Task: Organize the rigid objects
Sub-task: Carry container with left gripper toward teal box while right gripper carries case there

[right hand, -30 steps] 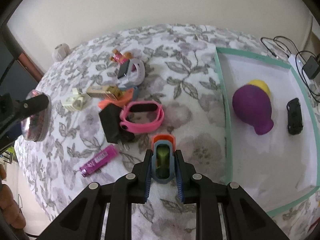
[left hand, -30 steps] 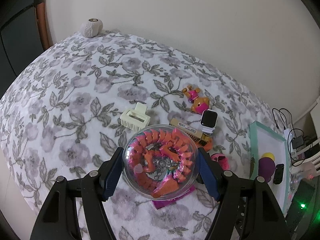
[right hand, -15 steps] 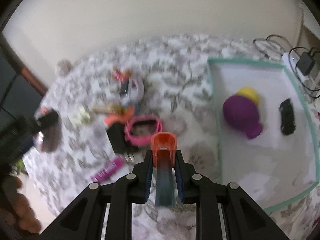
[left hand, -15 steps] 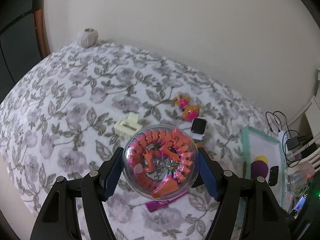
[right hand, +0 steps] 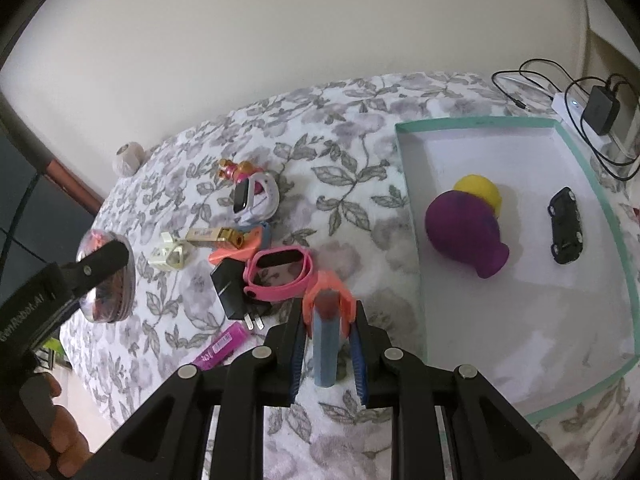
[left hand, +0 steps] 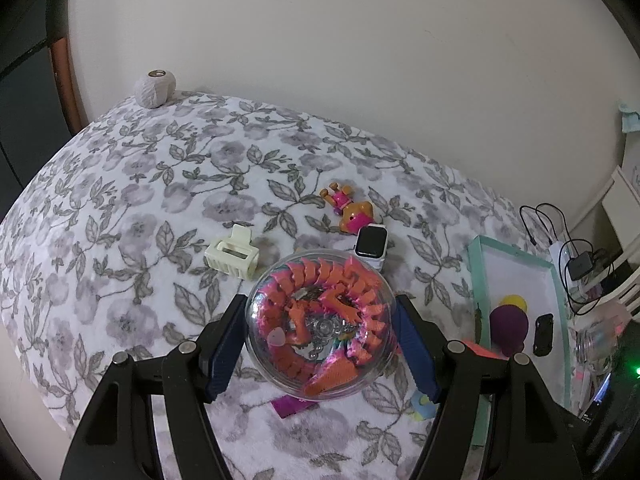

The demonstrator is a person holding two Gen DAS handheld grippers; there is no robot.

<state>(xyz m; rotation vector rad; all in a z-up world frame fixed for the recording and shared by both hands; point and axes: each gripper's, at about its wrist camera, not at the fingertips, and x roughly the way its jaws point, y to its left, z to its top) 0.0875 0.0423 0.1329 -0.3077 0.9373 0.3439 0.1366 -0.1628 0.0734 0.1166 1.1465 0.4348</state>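
Both tongs were loaded above the flowered grey-and-white bedspread.

The left gripper clenched a clear plastic ball holding a coiled orange-pink toy dragon, its blue pads pressed to either side. The right gripper was squeezed tight on a narrow orange-and-blue plastic toy, held just left of the mint-rimmed white tray. Inside that tray lay a purple-and-yellow rubber bulb and a small black toy car, apart from each other.
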